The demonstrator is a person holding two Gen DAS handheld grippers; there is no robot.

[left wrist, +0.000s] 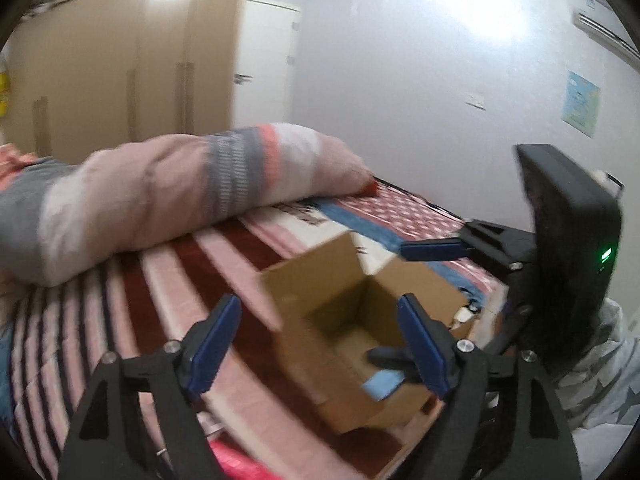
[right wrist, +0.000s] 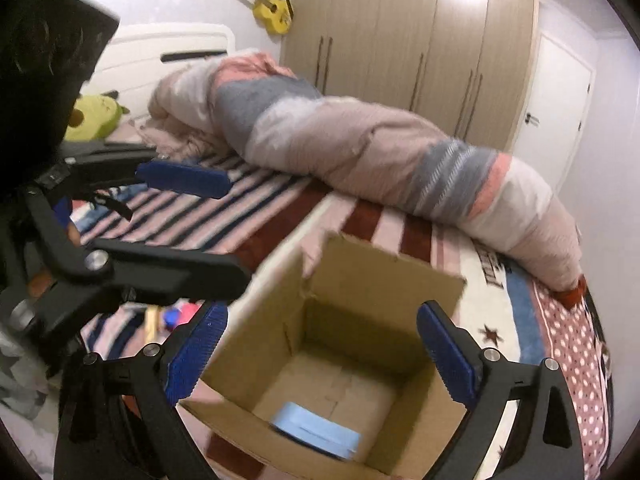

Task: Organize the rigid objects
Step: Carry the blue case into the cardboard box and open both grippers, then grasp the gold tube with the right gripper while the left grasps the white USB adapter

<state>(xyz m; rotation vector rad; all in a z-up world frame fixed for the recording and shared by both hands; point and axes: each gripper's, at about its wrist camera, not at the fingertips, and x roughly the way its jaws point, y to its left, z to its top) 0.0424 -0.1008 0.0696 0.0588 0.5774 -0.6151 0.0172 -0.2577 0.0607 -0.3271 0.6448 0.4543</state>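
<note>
Open cardboard box (right wrist: 344,364) sits on the bed (right wrist: 520,344), flaps up, resting on a striped and star-patterned blanket (left wrist: 120,320). Inside, on the box floor near the front wall, lies a flat light-blue object (right wrist: 316,432); edges blurred, its kind cannot be told. The left wrist view shows the same blue object (left wrist: 382,384) low in the box (left wrist: 340,320).

Right gripper (right wrist: 324,356) hovers above the box mouth, jaws spread wide, holding nothing. Its blue pads (right wrist: 448,356) frame the opening on either side.

Left gripper (left wrist: 320,344) also hangs over the box, jaws spread apart, nothing between them. From the right wrist view it (right wrist: 208,224) enters from the left, above the box's left flap.

In the left wrist view the right gripper (left wrist: 400,300) reaches in from the right edge; one dark finger (left wrist: 390,356) dips into the box just beside the blue object. Contact cannot be told.

A rolled pink-and-grey duvet (right wrist: 380,152) lies across the bed behind the box, well apart from it. Green plush toy (right wrist: 94,118) near the headboard. Yellow guitar (right wrist: 268,2) hangs on the wall beside the wardrobe (right wrist: 420,40).
</note>
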